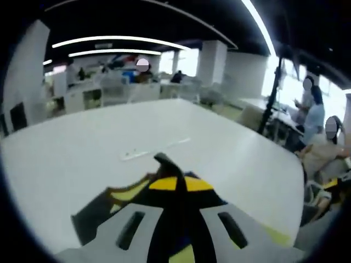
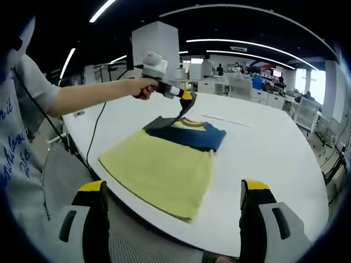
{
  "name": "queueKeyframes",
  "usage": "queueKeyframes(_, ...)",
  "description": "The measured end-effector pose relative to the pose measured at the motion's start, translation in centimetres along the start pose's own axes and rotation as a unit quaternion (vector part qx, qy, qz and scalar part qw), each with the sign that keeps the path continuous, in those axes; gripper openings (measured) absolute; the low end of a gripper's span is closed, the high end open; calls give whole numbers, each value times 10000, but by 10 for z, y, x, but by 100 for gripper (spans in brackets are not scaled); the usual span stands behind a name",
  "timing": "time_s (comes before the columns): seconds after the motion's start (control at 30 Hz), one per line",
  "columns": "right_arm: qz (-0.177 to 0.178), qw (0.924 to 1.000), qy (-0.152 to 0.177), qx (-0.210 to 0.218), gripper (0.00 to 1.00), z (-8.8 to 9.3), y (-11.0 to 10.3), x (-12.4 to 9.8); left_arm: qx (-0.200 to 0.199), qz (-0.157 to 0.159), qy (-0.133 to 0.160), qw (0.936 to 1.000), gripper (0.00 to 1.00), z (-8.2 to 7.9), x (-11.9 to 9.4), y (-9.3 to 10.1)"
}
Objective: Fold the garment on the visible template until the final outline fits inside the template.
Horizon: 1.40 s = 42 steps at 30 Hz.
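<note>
Pinching dark fabric, the left gripper [image 2: 185,102] lifts one corner of the yellow and navy garment [image 2: 164,159] off the white desk [image 2: 263,164]; in the left gripper view its fingers [image 1: 175,183] are pressed together on that cloth, which hides most of the garment beneath. The right gripper [image 2: 173,219] hangs short of the desk's near edge, fingers spread wide, holding nothing. The garment lies near that edge, with bare desk beyond. Blue writing on the person's shirt [image 2: 13,148] is cut off and unreadable.

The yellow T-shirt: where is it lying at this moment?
In the right gripper view, the yellow T-shirt lies on the white table near its front edge, its navy shoulder end lifted by the left claw.
</note>
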State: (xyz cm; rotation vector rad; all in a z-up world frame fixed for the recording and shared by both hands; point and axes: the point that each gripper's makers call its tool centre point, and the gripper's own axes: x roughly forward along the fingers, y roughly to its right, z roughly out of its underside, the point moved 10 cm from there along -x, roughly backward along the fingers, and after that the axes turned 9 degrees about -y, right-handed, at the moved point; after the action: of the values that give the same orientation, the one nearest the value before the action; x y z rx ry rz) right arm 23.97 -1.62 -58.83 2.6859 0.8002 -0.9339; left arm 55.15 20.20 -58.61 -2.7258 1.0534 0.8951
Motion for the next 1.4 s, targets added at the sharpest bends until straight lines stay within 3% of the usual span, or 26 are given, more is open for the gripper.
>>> queueKeyframes(0.23,-15,10000,-45,2,100,1,0,2,-80,201,-144,9997,0,9,13,1)
queueKeyframes(0.57,-32,10000,-14,41,100,1,3,6,159,415,-479,9979,0,19,27,14)
queueKeyframes(0.73,-38,10000,-27,64,100,1,3,6,214,437,-564,9972,0,25,33,25)
queueKeyframes(1.4,-123,9999,-79,46,100,0,5,13,158,490,-915,9945,0,50,50,35)
